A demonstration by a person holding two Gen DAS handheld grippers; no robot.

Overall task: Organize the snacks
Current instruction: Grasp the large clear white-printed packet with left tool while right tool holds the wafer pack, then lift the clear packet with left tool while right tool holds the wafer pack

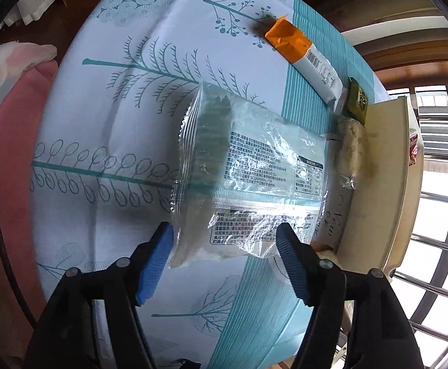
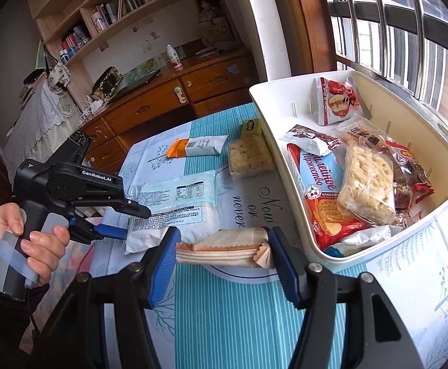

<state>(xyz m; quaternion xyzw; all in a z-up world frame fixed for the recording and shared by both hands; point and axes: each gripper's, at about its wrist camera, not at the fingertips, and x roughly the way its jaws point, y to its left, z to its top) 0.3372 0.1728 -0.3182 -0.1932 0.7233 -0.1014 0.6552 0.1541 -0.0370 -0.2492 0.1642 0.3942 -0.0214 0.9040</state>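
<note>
My left gripper point(image 1: 224, 255) is open around the near end of a clear-and-white snack packet point(image 1: 248, 181) lying on the tablecloth; the packet also shows in the right wrist view point(image 2: 174, 206), with the left gripper point(image 2: 128, 218) at its edge. My right gripper point(image 2: 222, 252) is shut on a beige wafer packet point(image 2: 227, 247), held just above the table beside the white bin point(image 2: 273, 98). An orange-and-white bar point(image 1: 303, 52) and a rice-crisp packet point(image 1: 351, 147) lie on the table near the bin wall point(image 1: 377, 178).
The bin holds several snacks: a red biscuit pack point(image 2: 322, 196), a rice-crisp bar point(image 2: 368, 181), a red-date packet point(image 2: 337, 98). A barred window point(image 2: 408, 15) is behind the bin. A wooden dresser point(image 2: 162, 98) and shelves stand beyond the table. A pink cushion point(image 1: 5, 141) lies left.
</note>
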